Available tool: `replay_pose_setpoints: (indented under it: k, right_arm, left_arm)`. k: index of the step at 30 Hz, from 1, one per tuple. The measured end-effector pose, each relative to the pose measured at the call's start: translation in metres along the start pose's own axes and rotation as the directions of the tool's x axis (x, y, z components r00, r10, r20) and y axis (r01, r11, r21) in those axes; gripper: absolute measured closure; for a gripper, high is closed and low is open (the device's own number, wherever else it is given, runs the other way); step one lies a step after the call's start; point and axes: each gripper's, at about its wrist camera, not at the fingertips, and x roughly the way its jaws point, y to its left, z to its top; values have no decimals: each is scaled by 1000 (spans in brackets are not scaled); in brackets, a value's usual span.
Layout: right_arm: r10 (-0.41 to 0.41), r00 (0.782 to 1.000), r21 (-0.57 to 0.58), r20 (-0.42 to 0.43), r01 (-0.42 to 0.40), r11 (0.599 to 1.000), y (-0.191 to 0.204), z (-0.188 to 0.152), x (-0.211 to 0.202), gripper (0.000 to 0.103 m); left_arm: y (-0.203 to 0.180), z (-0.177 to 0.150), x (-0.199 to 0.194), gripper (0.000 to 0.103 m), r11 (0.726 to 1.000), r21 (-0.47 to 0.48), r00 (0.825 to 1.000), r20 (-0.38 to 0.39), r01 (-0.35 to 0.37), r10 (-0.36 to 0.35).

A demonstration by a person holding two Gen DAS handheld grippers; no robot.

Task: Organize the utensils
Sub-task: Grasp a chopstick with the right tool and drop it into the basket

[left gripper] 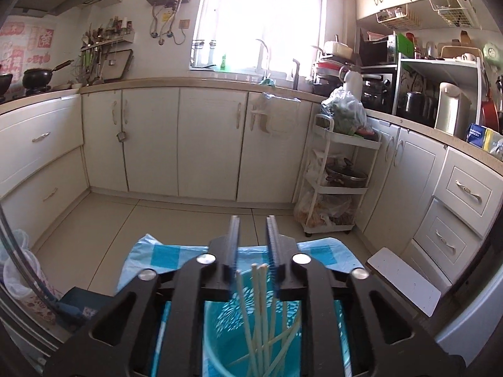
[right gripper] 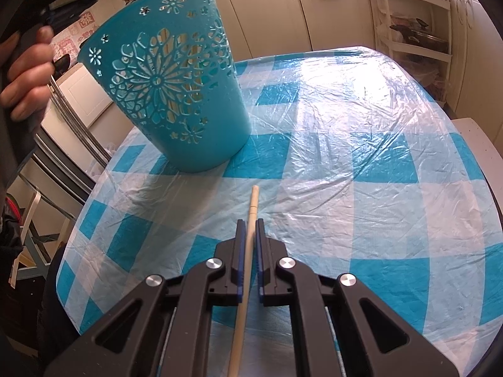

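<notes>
Teal plastic holder (right gripper: pixel 176 91), tapered, with flower cut-outs in its wall, stands on the checked blue-and-white plastic tablecloth (right gripper: pixel 361 144) toward the far left of the table; in the right wrist view it leans, though the fisheye may account for that. Pale sticks show through the cut-outs. From above, the left wrist view looks into the holder (left gripper: pixel 217 339): a bundle of chopsticks (left gripper: pixel 261 311) stands inside, some upright, some crossing at a slant, tops rising above the rim. Left gripper (left gripper: pixel 253 238) hangs over the holder's mouth, fingers spread well apart, nothing between them; the chopstick tops sit below and inside the gap without touching the pads. Right gripper (right gripper: pixel 250 235) hovers over the cloth, fingers drawn in close around a single chopstick (right gripper: pixel 248 245) that runs lengthwise between them, its tip pointing toward the holder's base and stopping just short of it. A hand (right gripper: pixel 26 72) grips a dark handle at the left edge. Cloth is bare across its middle and right. Table edge curves round; white cabinets (right gripper: pixel 267 9) and a white shelf cart (right gripper: pixel 411 22) stand beyond it.
</notes>
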Motion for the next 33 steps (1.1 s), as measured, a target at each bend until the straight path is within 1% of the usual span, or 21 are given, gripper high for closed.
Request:
replay_pose_setpoints:
  k: [1, 3, 5, 7, 9, 10, 12, 14, 15, 16, 17, 20, 21, 22, 24, 25, 26, 27, 28, 31, 33]
  right_arm:
    - [-8, 1000, -9, 0, 8, 1000, 2, 0, 0, 96]
    - [-34, 999, -38, -2, 34, 999, 7, 0, 0, 96]
    - [-82, 997, -90, 0, 81, 993, 16, -1, 1, 97]
    - [-110, 994, -132, 3, 109, 985, 22, -1, 2, 97]
    - [-102, 995, -134, -4, 101, 986, 22, -2, 0, 97]
    - [-78, 997, -112, -11, 76, 991, 19, -2, -3, 97]
    - [2, 1000, -50, 2, -2, 999, 13, -1, -15, 97]
    - [81, 996, -2, 45, -81, 997, 10, 3, -35, 97]
    - [125, 989, 21, 79, -127, 992, 9, 9, -47, 97]
    - [164, 980, 35, 115, -169, 985, 10, 15, -60, 97]
    - [205, 964, 43, 166, -215, 976, 12, 26, -77, 97]
    - [291, 902, 15, 318, -312, 950, 26, 70, -119, 98]
    - [312, 880, -4, 358, -332, 943, 32, 85, -129, 98]
    - [323, 865, -21, 385, -341, 940, 38, 95, -134, 100]
    - [351, 824, -76, 445, -356, 931, 56, 129, -146, 100]
    - [362, 808, -92, 464, -362, 927, 63, 142, -149, 100]
    - [365, 801, -105, 475, -360, 927, 68, 150, -149, 100]
    - [362, 797, -118, 484, -350, 929, 74, 157, -149, 100]
    - [353, 800, -132, 484, -332, 934, 80, 166, -145, 100]
    - [341, 834, -114, 434, -325, 939, 82, 170, -131, 100]
    - [331, 861, -98, 385, -318, 943, 76, 157, -125, 100]
  left_arm:
    - [5, -2, -9, 62, 1000, -10, 1000, 9, -13, 14]
    - [16, -6, -25, 54, 999, -32, 999, 28, -35, 36]
    - [28, -13, -38, 52, 997, -57, 999, 23, -45, 46]
    - [42, -23, -48, 50, 995, -84, 998, 11, -57, 59]
    - [57, -40, -56, 50, 991, -109, 997, -20, -76, 74]
    - [62, -48, -58, 49, 990, -116, 996, -33, -83, 79]
    - [77, -70, -61, 49, 985, -143, 993, -82, -101, 90]
    - [87, -88, -61, 49, 980, -166, 988, -124, -111, 91]
    - [92, -99, -61, 49, 978, -172, 984, -148, -119, 94]
    - [95, -107, -61, 49, 976, -175, 981, -167, -128, 99]
    - [98, -113, -61, 49, 975, -181, 979, -179, -131, 99]
    - [101, -129, -65, 49, 972, -197, 974, -209, -131, 89]
    - [100, -131, -66, 49, 972, -197, 974, -210, -128, 86]
    - [98, -132, -68, 49, 973, -195, 974, -209, -126, 85]
    - [95, -132, -73, 49, 974, -192, 976, -201, -121, 81]
    - [95, -131, -76, 49, 974, -194, 977, -198, -117, 78]
    - [95, -131, -78, 49, 973, -201, 978, -195, -112, 72]
    - [95, -131, -78, 48, 973, -205, 979, -193, -111, 71]
    - [95, -130, -77, 46, 972, -207, 979, -194, -111, 70]
    - [96, -138, -63, 45, 971, -205, 970, -233, -119, 70]
    - [98, -147, -54, 45, 968, -222, 963, -263, -115, 54]
